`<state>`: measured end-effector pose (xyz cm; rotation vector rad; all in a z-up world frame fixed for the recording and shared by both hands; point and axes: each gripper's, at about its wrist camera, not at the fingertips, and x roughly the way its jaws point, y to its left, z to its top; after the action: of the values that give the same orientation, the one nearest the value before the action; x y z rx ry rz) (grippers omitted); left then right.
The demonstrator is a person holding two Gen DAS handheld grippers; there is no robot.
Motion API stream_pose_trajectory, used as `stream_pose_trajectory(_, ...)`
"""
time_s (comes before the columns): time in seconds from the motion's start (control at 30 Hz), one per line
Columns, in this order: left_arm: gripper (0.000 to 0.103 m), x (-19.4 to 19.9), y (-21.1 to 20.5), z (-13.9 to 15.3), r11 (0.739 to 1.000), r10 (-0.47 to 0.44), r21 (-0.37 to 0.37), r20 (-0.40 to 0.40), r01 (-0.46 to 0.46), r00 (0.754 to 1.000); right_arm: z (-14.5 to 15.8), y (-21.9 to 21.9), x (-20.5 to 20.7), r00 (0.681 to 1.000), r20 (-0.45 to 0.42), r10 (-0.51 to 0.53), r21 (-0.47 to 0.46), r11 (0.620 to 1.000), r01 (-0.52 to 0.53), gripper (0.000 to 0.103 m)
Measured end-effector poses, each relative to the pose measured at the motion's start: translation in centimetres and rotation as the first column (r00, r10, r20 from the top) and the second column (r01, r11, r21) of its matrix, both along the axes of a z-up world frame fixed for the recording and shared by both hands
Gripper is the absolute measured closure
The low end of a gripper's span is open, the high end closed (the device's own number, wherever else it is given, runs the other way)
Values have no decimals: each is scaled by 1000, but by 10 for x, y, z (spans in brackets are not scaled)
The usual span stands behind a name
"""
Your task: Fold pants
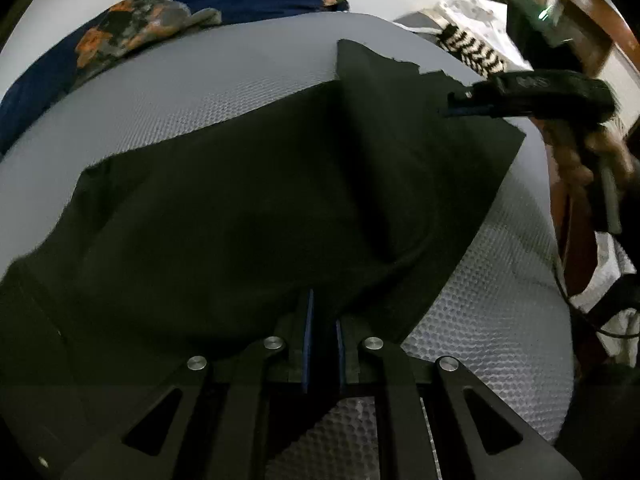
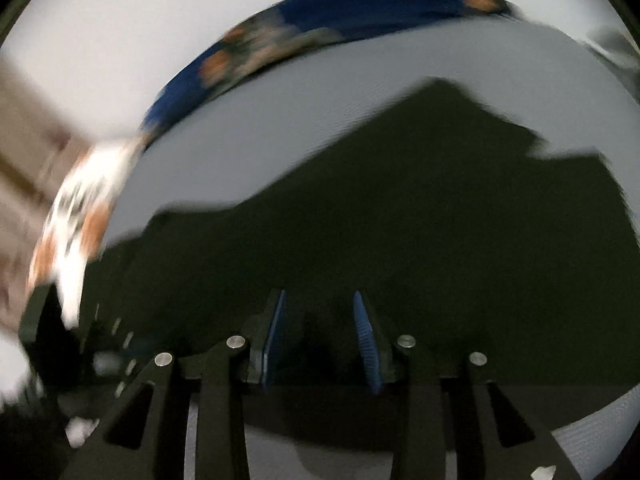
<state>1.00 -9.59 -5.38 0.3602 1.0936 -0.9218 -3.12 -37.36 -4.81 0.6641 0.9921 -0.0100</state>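
Note:
The black pants [image 1: 260, 200] lie spread on a grey textured mattress [image 1: 200, 92]. My left gripper [image 1: 322, 312] is nearly closed, pinching a raised ridge of the pants' near edge between its blue pads. My right gripper [image 1: 456, 104] shows at the right in the left wrist view, over the far part of the pants. In the blurred right wrist view, my right gripper [image 2: 318, 304] is open and empty just above the pants [image 2: 400, 220], with its blue pads [image 2: 366, 336] well apart.
A dark blue floral cloth [image 1: 140, 36] lies along the mattress's far edge; it also shows in the right wrist view [image 2: 320, 20]. A black-and-white striped item [image 1: 472, 50] and wooden furniture [image 1: 592, 12] stand at the far right. The person's hand [image 1: 580, 160] holds the right gripper.

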Motion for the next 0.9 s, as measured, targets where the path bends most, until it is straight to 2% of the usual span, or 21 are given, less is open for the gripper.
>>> stream_pose_trajectory(0.13, 93, -1, 2, -2, 1000, 18, -4, -14, -18, 1000, -15, -55, 1, 986, 26, -165, 79, 983, 163, 69)
stream_pose_trajectory(0.33, 93, -1, 3, -3, 999, 35, -1, -32, -35, 999, -32, -101, 16, 958, 32, -285, 123, 952, 279, 69)
stream_pose_trajectory(0.63, 93, 1, 3, -4, 998, 57, 4, -62, -57, 996, -52, -145, 31, 930, 29, -367, 220, 910, 352, 80)
stream_pose_trajectory(0.7, 93, 2, 4, -4, 998, 61, 3, -67, -61, 996, -55, -147, 34, 927, 28, -373, 221, 907, 358, 83)
stream_pose_trajectory(0.8, 93, 3, 4, -5, 998, 62, 3, -68, -62, 996, -56, -149, 38, 922, 16, -387, 221, 901, 375, 93)
stream_pose_trajectory(0.9, 93, 3, 4, -5, 998, 63, 4, -69, -63, 996, -48, -147, 40, 926, 25, -377, 179, 913, 367, 98)
